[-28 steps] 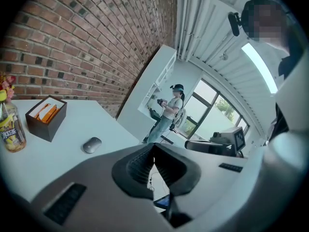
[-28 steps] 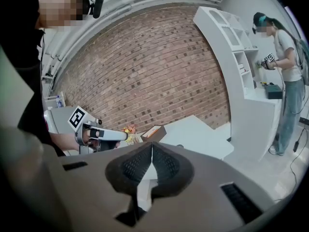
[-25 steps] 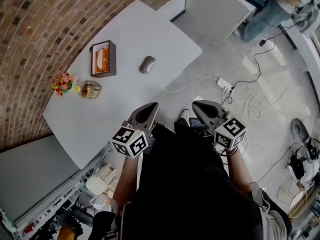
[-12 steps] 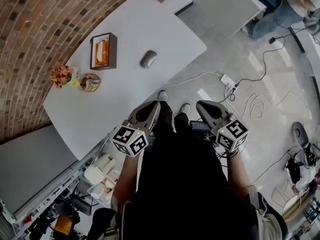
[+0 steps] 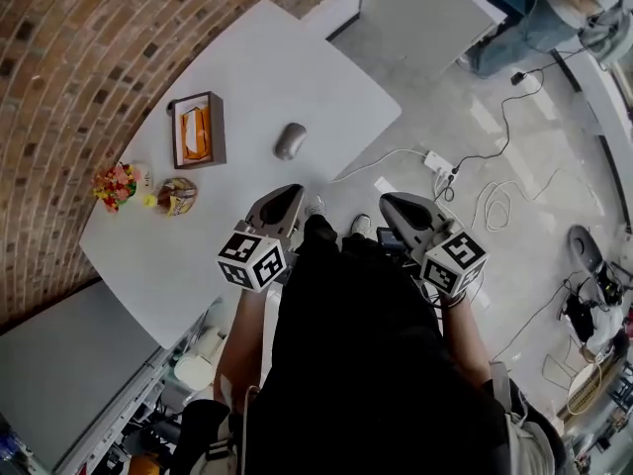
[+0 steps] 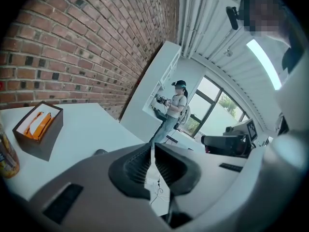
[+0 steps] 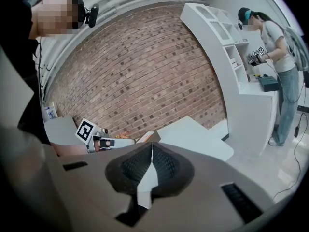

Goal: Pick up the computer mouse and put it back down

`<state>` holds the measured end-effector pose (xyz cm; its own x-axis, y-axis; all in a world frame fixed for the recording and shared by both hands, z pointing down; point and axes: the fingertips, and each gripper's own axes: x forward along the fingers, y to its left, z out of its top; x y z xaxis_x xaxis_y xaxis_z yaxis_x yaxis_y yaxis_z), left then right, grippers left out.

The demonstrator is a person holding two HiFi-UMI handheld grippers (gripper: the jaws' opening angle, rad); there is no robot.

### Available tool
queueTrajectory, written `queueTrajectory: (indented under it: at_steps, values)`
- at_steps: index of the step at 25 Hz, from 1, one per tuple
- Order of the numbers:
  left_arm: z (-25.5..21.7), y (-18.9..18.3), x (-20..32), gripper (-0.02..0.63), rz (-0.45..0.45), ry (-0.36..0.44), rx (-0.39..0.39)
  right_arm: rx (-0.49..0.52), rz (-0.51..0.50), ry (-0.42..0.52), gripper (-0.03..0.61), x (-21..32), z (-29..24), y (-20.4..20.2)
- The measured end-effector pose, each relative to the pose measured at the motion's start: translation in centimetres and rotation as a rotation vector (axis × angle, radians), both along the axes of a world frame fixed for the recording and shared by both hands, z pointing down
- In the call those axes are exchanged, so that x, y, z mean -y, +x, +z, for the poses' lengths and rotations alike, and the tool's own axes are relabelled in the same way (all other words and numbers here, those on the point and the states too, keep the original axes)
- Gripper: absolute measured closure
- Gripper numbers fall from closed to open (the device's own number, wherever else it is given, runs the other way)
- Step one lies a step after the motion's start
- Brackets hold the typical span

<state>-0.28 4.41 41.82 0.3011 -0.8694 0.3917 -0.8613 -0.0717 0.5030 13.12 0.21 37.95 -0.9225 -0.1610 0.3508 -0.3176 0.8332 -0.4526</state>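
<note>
Both grippers are clenched, with nothing between their jaws. The left gripper is at the near edge of the white table, and the right gripper is beside it. The computer mouse lies on the table, apart from both, near a brown box.

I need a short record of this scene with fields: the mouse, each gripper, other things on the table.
mouse: grey oval computer mouse, lying on white table, untouched
left gripper: shut, empty, near table edge, short of mouse
right gripper: shut, empty, off the table
other things: brown open box with orange contents; small flower bunch
</note>
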Motion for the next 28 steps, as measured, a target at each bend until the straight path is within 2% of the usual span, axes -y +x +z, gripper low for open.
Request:
queueTrajectory:
  at_steps: [7,15,23,28]
  values:
    - [3.3,-4.4,2.4,0.597,0.039,-0.047,0.024,-0.045,0.056,0.031,0.56,1.5,0.2,-3.0]
    - [7.7,-7.1,4.2,0.542,0.102,-0.127,0.036,-0.099,0.147,0.017,0.56,1.8,1.4,-4.3]
    - [12.2,-8.9,6.4,0.482,0.104,-0.222,0.036,-0.208,0.25,-0.039,0.56,1.0,3.5,-3.6]
    - [14.8,-9.2,7.6,0.429,0.119,-0.27,0.111,-0.235,0.308,-0.055,0.56,0.9,3.9,-2.9]
